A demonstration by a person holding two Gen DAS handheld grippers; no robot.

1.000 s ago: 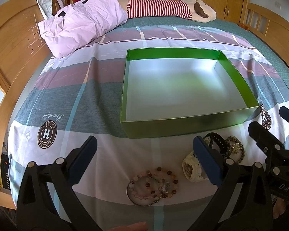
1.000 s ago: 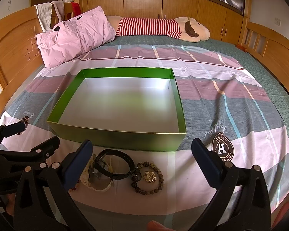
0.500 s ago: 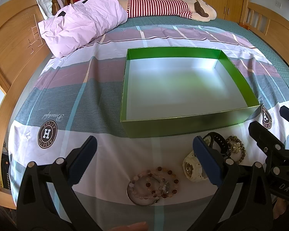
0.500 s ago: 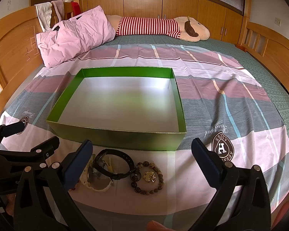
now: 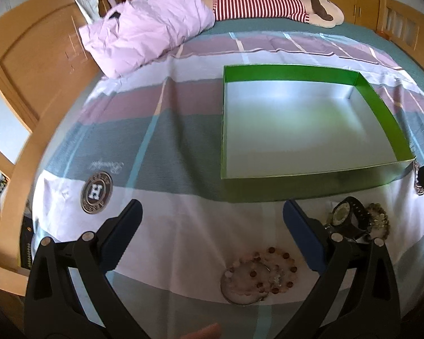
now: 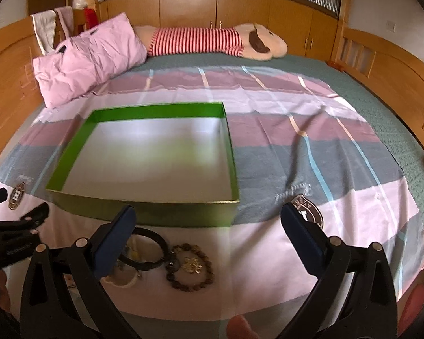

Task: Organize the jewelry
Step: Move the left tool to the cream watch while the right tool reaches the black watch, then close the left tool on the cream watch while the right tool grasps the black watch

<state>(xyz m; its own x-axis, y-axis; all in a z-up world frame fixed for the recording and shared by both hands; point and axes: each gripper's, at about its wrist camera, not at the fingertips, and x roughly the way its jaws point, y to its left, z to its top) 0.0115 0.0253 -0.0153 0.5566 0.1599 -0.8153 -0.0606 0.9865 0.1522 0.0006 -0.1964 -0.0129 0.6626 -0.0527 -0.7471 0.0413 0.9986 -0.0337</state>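
An open green box (image 5: 311, 188) with a pale silver floor lies on the striped bedspread. In front of it sit a pink bead bracelet (image 5: 260, 275), a black watch (image 5: 349, 220) and a brown bead bracelet (image 5: 378, 221). My left gripper (image 5: 212, 212) hovers open just above the pink bracelet, holding nothing. In the right wrist view the green box (image 6: 144, 212) is ahead to the left. The black watch (image 6: 161, 243), a white watch (image 6: 121, 279) and the brown bead bracelet (image 6: 193, 265) lie beside the left finger of my open right gripper (image 6: 209, 214).
A pink pillow (image 5: 144, 34) and a striped plush toy (image 5: 268, 5) lie at the far end of the bed. A wooden bed frame (image 5: 36, 65) runs along the left and another one (image 6: 387, 65) along the right. The left gripper (image 6: 17, 226) shows at the right wrist view's left edge.
The left gripper has swung left, so the box sits further right in its view. The right gripper has swung right, shifting the box left. Both grippers stay open and the jewelry has not moved.
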